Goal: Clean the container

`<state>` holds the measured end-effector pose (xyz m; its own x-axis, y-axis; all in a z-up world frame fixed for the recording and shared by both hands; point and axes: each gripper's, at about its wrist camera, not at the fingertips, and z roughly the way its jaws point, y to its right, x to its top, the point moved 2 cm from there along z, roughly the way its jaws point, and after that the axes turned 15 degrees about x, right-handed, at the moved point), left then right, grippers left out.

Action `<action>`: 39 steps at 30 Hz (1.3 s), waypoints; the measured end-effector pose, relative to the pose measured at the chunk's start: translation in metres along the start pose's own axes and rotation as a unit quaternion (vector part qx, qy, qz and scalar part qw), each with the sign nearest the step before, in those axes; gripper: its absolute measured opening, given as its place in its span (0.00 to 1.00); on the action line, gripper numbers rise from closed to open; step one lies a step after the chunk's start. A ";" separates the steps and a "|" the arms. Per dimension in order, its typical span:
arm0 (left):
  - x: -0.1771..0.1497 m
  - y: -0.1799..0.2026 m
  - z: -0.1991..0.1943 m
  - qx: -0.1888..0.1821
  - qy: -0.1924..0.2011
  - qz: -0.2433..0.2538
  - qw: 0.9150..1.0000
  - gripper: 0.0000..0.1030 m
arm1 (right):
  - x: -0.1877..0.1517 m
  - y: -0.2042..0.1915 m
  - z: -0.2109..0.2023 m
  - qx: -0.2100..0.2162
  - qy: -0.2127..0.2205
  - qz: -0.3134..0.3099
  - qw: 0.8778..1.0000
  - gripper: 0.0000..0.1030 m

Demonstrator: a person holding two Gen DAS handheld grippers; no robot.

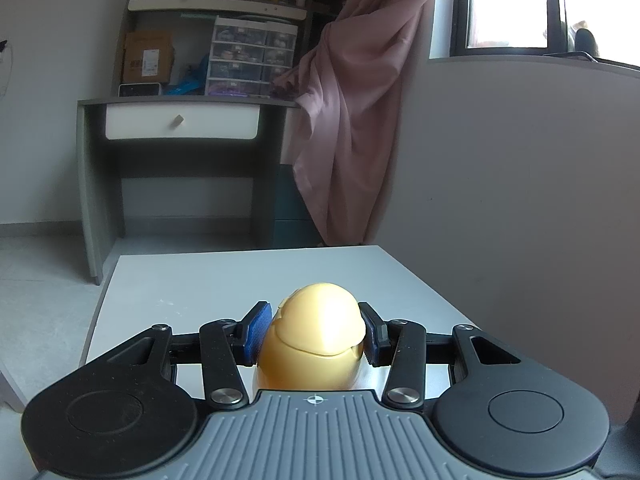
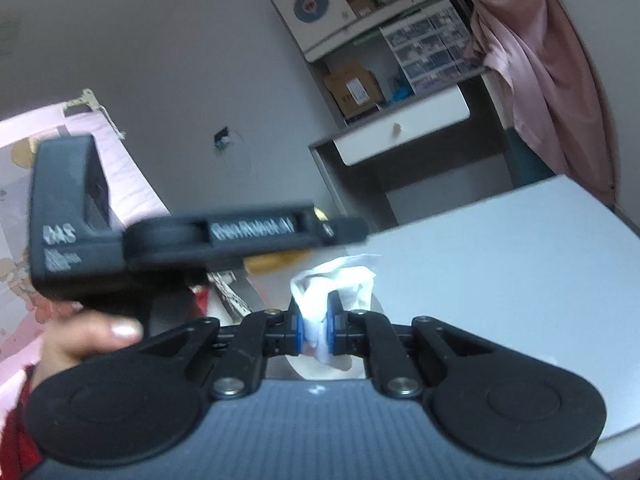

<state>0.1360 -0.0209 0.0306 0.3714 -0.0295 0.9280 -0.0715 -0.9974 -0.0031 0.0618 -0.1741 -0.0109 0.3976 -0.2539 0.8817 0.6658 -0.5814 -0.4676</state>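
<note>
**Two tools, one gripping a yellow container, one a white tissue**

On the left, the left tool [image 1: 314,330] is closed around a rounded yellow egg-shaped container [image 1: 316,334], its blue pads [image 1: 258,330] pressing both sides. The container sits at the near edge of a pale grey table [image 1: 200,280]. On the right, the right tool [image 2: 314,326] pinches a crumpled white tissue [image 2: 334,284] over the same table. A hand [image 2: 86,340] shows at that view's left edge, beneath the other tool's blurred black body.

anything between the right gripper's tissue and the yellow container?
Right wrist view: the left gripper crosses just above the tissue, hiding most of the container. Any gap between them can't be told.
</note>
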 end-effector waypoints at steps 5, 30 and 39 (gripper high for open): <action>-0.001 -0.001 -0.002 0.000 0.000 0.000 1.000 0.45 | -0.011 0.011 0.007 -0.012 -0.023 0.017 1.000 0.10; -0.002 -0.004 -0.007 -0.003 -0.005 -0.001 1.000 0.45 | 0.019 -0.003 -0.007 0.017 0.027 -0.002 0.999 0.11; -0.001 -0.008 -0.007 -0.003 -0.005 0.002 1.000 0.45 | 0.001 0.020 0.003 -0.007 -0.005 0.030 1.000 0.11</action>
<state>0.1293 -0.0125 0.0322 0.3796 -0.0351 0.9245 -0.0795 -0.9968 -0.0052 0.0778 -0.1834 -0.0198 0.4419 -0.2811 0.8519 0.6323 -0.5759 -0.5181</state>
